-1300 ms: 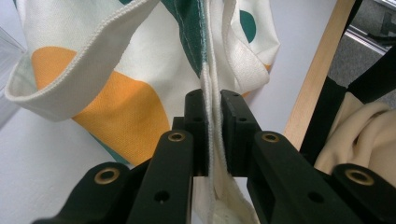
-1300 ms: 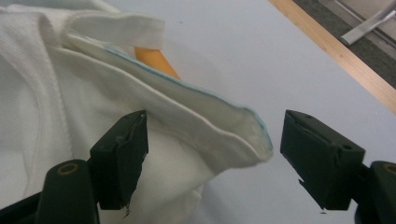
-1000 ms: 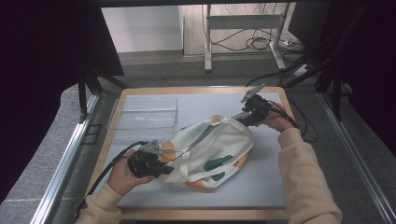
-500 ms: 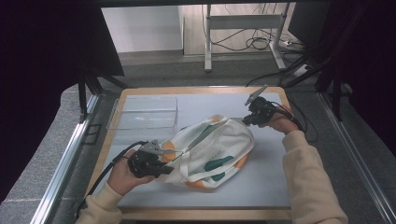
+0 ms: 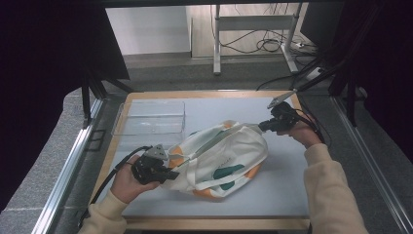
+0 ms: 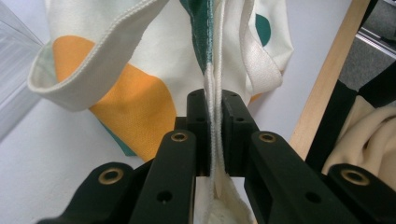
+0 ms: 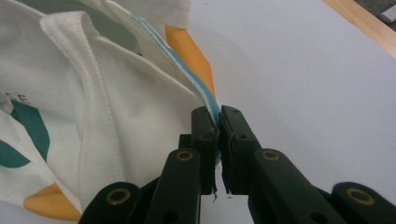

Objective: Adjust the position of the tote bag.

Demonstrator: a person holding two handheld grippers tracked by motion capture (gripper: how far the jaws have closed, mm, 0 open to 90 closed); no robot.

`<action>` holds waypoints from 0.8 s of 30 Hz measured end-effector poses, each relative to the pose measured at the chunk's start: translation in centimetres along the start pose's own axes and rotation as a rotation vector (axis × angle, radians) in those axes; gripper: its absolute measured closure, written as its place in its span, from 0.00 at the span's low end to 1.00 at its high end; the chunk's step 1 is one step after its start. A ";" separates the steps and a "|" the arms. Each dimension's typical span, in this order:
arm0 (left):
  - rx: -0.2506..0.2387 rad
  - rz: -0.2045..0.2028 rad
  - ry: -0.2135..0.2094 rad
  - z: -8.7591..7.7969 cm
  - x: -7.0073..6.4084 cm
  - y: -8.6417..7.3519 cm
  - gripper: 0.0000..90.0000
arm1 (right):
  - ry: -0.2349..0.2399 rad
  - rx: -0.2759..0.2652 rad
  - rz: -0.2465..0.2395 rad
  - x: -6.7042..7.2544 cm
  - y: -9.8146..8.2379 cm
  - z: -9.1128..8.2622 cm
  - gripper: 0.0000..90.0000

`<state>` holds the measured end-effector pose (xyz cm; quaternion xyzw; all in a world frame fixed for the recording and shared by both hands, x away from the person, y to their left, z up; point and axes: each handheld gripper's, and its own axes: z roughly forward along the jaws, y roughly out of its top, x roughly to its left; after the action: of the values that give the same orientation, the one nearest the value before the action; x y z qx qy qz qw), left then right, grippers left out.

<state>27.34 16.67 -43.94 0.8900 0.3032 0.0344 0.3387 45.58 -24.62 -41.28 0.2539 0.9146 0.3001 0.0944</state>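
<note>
White bench [image 5: 292, 170] carries a soft, probably light tote bag [image 5: 221, 158]; left gripper [image 5: 168, 174] and right gripper [image 5: 263, 126] each pinch its seamed rim, the firmest hold.

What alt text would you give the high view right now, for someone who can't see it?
A person holds a cream tote bag with orange and green patches stretched between two grippers on a pale table mat. The left gripper is shut on its near-left edge and the right gripper on its far-right edge. A clear plastic tray sits at far left.
</note>
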 end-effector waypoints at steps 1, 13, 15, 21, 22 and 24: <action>0.000 0.000 0.008 0.0 0.0 0.0 0.94 | -0.003 -0.001 0.001 0.1 -0.1 -0.2 0.93; -0.001 0.018 0.042 -0.6 1.4 0.5 0.94 | 0.000 -0.035 0.048 0.9 -1.6 -2.1 0.93; -0.007 0.021 0.051 -0.8 1.7 0.6 0.94 | 0.005 -0.055 0.061 1.1 -2.4 -2.7 0.93; 0.000 0.023 0.068 -0.6 2.7 1.2 0.94 | -0.003 -0.081 0.076 2.2 -4.1 -3.9 0.94; -0.001 0.020 0.071 -0.5 2.9 1.3 0.94 | -0.001 -0.086 0.071 2.4 -4.5 -4.2 0.94; -0.001 0.013 0.075 -0.4 3.4 1.5 0.94 | 0.002 -0.100 0.078 2.9 -5.2 -4.7 0.94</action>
<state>30.77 17.87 -43.18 0.8898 0.3100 0.0701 0.3275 39.49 -29.09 -40.72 0.2840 0.8880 0.3492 0.0944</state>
